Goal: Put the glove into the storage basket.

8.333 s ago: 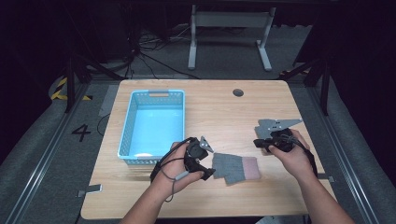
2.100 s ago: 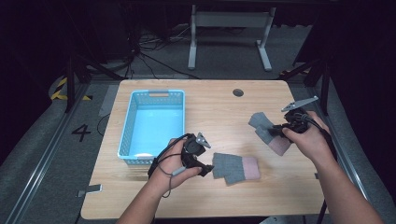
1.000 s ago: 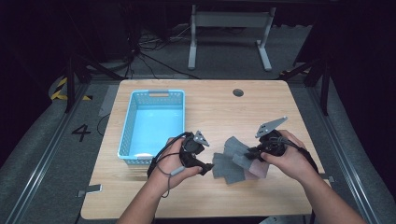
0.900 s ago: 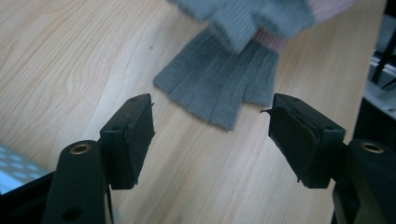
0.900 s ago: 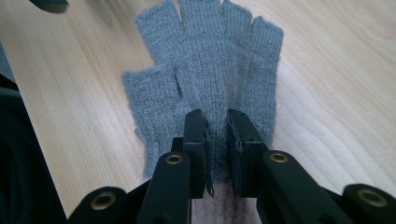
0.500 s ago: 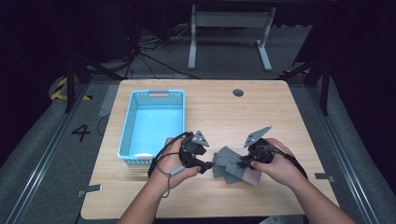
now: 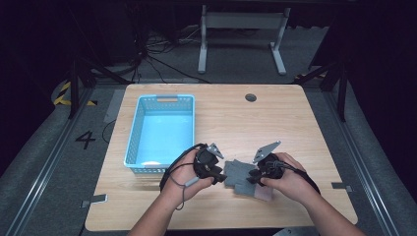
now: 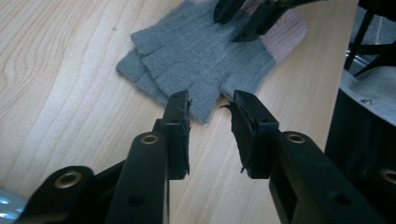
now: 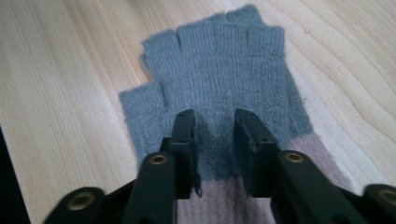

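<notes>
Second glove [image 7: 244, 173] now atop first

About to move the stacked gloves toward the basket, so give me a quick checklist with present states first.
1. Gloves stacked one on the other, flat on the table: ok.
2. Left gripper at the gloves' edge, jaws just closing, nothing pinched: not ok.
3. Right gripper over the top glove, jaws just opening, apart: not ok for lifting.
4. Blue basket free to receive them: ok.
5. Bottom glove aligned under the top: cannot tell.
</notes>
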Available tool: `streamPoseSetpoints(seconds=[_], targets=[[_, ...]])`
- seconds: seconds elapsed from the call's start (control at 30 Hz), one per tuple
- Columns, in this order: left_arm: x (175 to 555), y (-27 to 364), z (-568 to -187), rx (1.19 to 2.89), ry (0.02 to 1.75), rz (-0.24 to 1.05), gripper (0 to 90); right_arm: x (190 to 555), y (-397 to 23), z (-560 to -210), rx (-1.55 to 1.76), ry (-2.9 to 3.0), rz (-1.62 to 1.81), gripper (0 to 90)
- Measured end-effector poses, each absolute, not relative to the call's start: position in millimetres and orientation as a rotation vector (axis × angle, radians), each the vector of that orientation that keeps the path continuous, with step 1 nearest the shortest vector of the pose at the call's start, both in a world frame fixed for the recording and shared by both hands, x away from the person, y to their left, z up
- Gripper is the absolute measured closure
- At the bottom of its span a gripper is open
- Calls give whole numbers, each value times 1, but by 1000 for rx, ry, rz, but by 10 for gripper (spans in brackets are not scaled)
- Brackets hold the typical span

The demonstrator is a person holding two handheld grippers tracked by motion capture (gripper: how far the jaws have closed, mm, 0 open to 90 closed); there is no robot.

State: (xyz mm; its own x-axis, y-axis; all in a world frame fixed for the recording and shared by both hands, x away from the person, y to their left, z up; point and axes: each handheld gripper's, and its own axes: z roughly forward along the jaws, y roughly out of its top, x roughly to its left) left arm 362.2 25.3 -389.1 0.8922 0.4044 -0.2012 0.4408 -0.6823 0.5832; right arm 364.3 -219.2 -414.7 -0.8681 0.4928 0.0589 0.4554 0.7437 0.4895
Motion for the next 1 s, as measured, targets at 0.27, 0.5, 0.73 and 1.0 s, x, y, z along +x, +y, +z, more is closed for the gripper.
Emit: streamPoseSetpoints(seconds=[0.27, 0.5, 0.73, 1.0], targets=[[359, 24, -392, 2404, 604, -115, 667, 361, -243, -399, 844, 2774, 914, 607], [358, 20, -393, 2445, 611, -107, 675, 361, -265, -392, 905, 2723, 926, 607], [361, 20, -392, 2465, 603, -107, 648, 361, -283, -388, 958, 2688, 895, 607], [362, 18, -395, 2491, 578, -152, 711, 361, -297, -391, 986, 2724, 800, 616]])
